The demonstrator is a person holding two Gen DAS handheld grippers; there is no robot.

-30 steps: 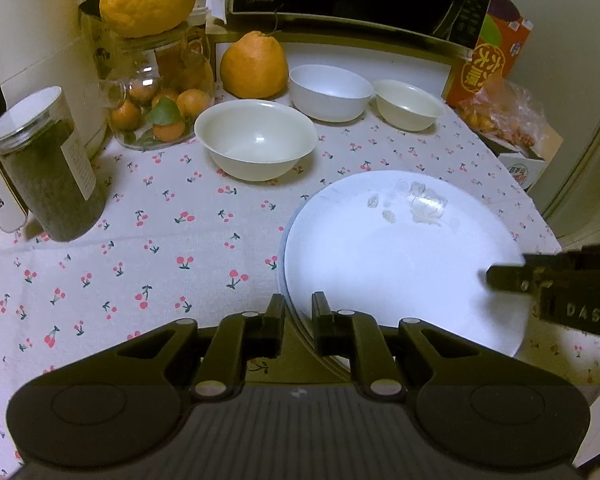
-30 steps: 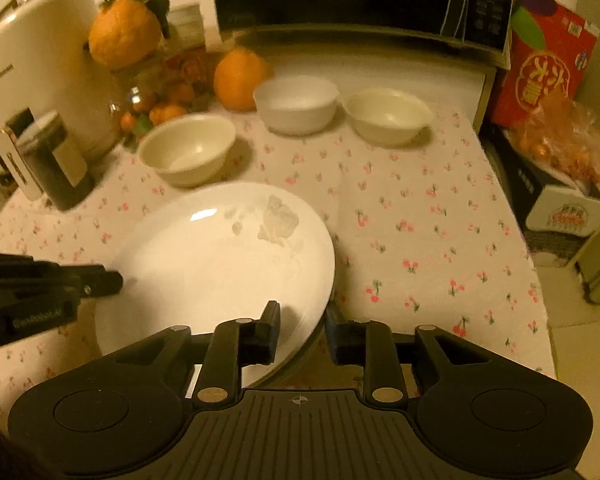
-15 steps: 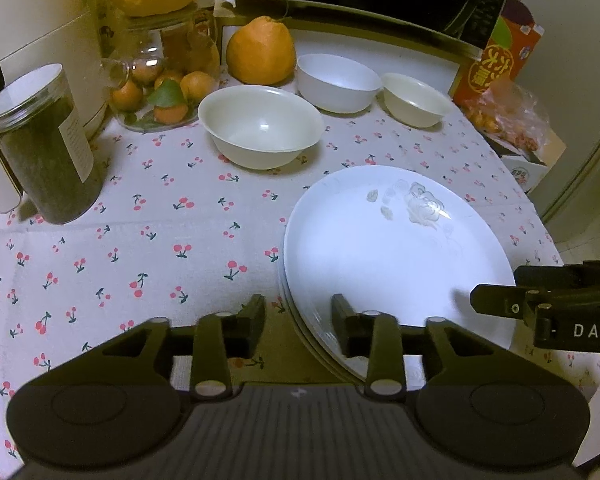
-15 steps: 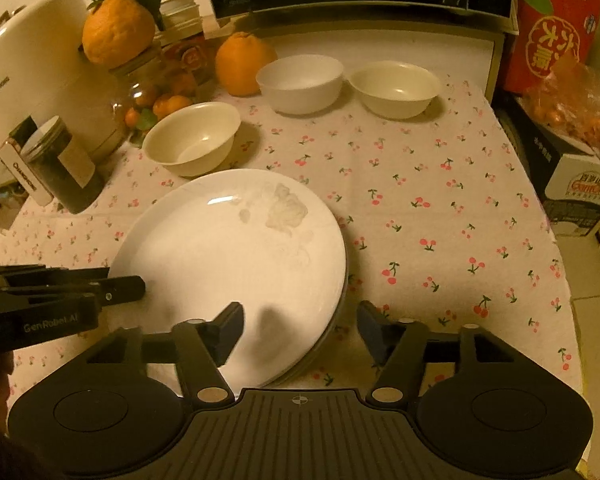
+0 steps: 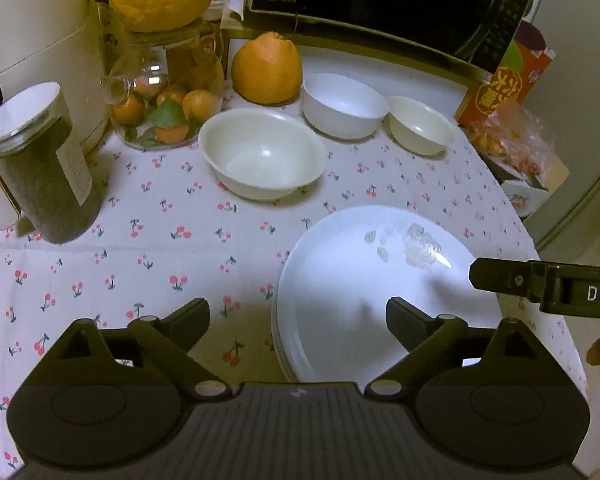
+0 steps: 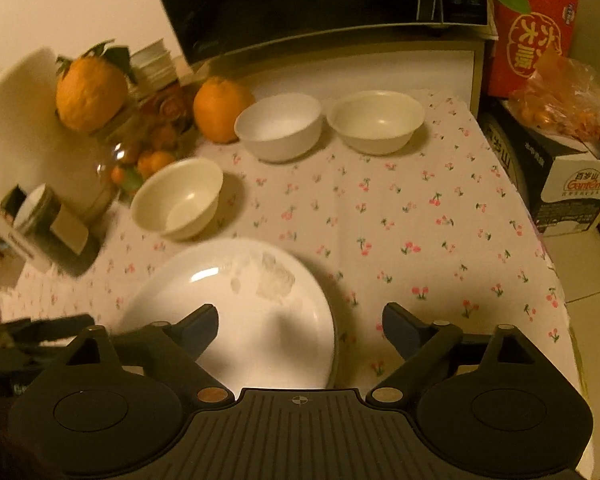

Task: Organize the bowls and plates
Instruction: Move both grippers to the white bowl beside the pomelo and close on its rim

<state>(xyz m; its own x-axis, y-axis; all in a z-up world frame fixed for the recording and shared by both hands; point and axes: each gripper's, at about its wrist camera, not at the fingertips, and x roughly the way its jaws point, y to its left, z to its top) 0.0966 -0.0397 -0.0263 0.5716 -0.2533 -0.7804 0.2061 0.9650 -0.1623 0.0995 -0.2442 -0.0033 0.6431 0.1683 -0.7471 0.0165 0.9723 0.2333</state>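
Left tool (image 5: 298,322) spread wide, just opened, straddling the near-left rim of the stacked plates (image 5: 364,296) on the table (image 5: 160,248), clamping nothing. Right tool (image 6: 300,330) likewise just opened over the plates' near-right rim, empty. Best next: back both off gently without nudging the stack, then gather the three bowls beyond, starting with the nearest bowl (image 5: 262,154).

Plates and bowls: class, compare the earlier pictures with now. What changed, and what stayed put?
Both hand-held grippers let go of the plate stack: the left hand-held gripper and right hand-held gripper have just been opening and now straddle its rim without touching. The plates and three bowls stayed put.
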